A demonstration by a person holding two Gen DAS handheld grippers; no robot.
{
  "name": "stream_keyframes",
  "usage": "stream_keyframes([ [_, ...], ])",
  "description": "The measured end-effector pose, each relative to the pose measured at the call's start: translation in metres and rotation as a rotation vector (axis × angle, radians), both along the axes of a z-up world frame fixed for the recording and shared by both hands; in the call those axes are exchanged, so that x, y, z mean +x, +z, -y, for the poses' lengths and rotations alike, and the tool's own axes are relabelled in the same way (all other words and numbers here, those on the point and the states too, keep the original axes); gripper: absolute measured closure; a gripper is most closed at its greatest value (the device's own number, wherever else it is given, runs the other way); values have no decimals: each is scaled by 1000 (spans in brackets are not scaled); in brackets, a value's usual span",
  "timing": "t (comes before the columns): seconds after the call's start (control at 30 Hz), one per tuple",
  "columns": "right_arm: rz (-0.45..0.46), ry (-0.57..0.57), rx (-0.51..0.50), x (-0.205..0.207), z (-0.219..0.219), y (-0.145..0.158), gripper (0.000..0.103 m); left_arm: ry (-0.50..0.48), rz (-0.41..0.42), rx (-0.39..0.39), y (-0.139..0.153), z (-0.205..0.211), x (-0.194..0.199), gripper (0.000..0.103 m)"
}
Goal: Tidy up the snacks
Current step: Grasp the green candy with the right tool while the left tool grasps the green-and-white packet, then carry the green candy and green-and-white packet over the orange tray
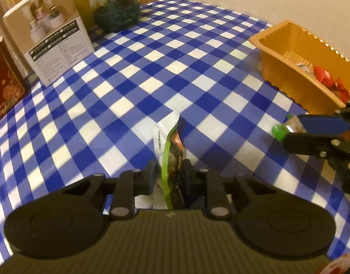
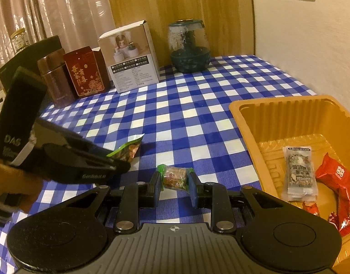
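My left gripper (image 1: 169,173) is shut on a green and white snack packet (image 1: 168,150), held on edge above the blue checked tablecloth; it also shows in the right wrist view (image 2: 129,148). My right gripper (image 2: 175,182) is shut on a small green-ended snack bar (image 2: 176,177), also seen at the right of the left wrist view (image 1: 286,127). An orange plastic tray (image 2: 250,123) stands to the right and holds a clear-wrapped bar (image 2: 299,171) and red-wrapped snacks (image 2: 339,182).
At the table's back stand a white product box (image 2: 131,57), a red box with gold characters (image 2: 86,73), a brown canister (image 2: 54,77) and a glass jar (image 2: 188,48). A wall runs along the right side.
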State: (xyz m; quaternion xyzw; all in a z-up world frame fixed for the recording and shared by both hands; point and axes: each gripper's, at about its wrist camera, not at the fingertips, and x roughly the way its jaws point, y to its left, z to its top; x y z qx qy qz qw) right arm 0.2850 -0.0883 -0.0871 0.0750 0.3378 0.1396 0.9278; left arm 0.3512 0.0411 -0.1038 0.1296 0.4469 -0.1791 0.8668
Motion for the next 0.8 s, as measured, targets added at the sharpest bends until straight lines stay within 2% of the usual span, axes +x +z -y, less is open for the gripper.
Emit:
stream_keyframes([
  [0.33, 6, 1, 2, -23, 5, 10, 77, 59, -7, -83, 20, 8, -57, 81],
  [0.5, 15, 0, -1, -43, 8, 18, 77, 76, 8, -76, 33, 17, -90, 81],
  [0.8, 24, -18, 3, -90, 24, 32, 77, 125, 30, -116, 61, 34, -144, 81],
])
